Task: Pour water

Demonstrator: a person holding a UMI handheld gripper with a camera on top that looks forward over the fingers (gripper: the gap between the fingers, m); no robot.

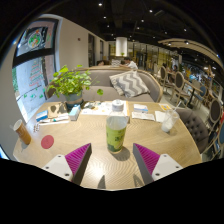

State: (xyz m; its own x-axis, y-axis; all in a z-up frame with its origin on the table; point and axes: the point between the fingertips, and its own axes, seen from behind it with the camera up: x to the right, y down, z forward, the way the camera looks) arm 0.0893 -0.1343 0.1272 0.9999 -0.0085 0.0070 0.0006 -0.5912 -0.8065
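A green bottle [117,128] with a pale cap stands upright on the round wooden table [100,168], just ahead of my fingers and centred between them. A small clear glass [167,122] stands further off to the right of the bottle. My gripper [112,158] is open, its magenta pads [78,157] spread wide with bare tabletop between them. Neither finger touches the bottle.
A potted green plant [70,82] stands at the table's back left, with books and papers [55,117] beside it. A red coaster [47,142] lies at the left, papers [143,112] at the back right. Sofa with cushion [128,82] beyond.
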